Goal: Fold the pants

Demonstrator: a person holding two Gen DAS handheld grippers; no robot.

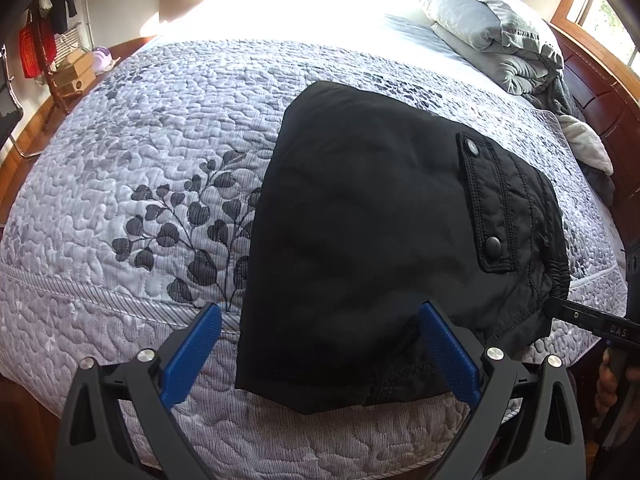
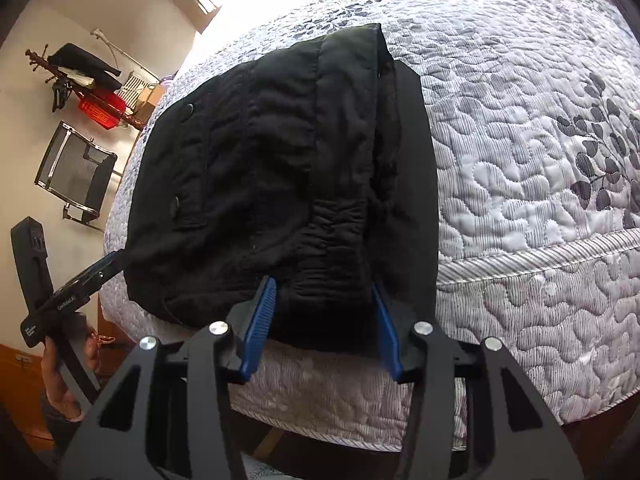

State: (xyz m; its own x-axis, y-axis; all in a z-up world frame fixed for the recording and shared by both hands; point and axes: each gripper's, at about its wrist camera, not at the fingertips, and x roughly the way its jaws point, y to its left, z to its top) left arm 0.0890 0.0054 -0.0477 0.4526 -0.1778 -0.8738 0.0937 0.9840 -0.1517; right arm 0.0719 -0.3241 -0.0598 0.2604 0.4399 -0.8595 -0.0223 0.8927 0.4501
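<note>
Black padded fabric: the pants, already folded into a compact bundle, are laid on the quilted bed near its front edge.

Nearest, the left gripper is seen with jaws spread wide, one pad over the quilt at 7 o'clock, the other over the bundle's near corner; nothing is pinched.

The right gripper is set with jaws parted around the gathered waistband at 6 o'clock; whether the fabric is actually clamped cannot be told.

Farther off, a pocket flap with snaps is noted at 3 o'clock, and grey bedding at 1 o'clock.

Risk judged: the puffy layers may spring open or slide off the edge if only the top layer is caught.
</note>
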